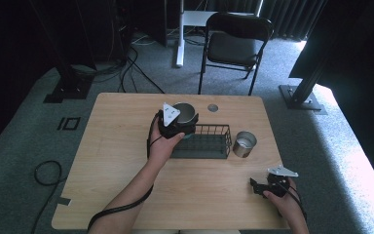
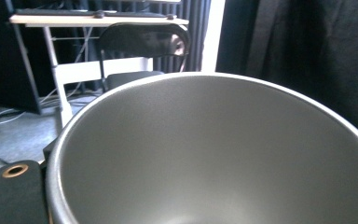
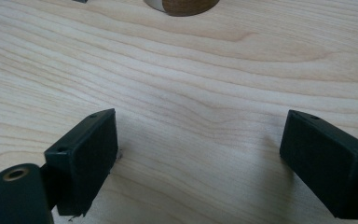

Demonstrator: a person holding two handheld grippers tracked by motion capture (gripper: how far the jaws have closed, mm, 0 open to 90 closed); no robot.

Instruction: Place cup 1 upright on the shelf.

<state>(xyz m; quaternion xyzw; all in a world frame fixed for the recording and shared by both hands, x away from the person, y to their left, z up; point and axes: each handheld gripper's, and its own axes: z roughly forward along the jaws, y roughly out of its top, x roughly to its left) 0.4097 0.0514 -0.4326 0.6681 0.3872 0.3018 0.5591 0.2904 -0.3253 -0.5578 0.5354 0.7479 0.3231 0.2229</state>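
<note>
My left claw [image 1: 176, 127] grips a metal cup [image 1: 184, 113] above the wire rack's [image 1: 209, 146] 9 o'clock end, while my right claw [image 3: 200, 158] rests wide open, empty, at the worktop's [image 1: 126, 146] 5 o'clock.

a grey metal cup [image 1: 184, 113] sits upright above the black wire rack's [image 1: 209, 141] left end; a second steel cup [image 1: 245, 144] stands just beside the rack's right end
</note>
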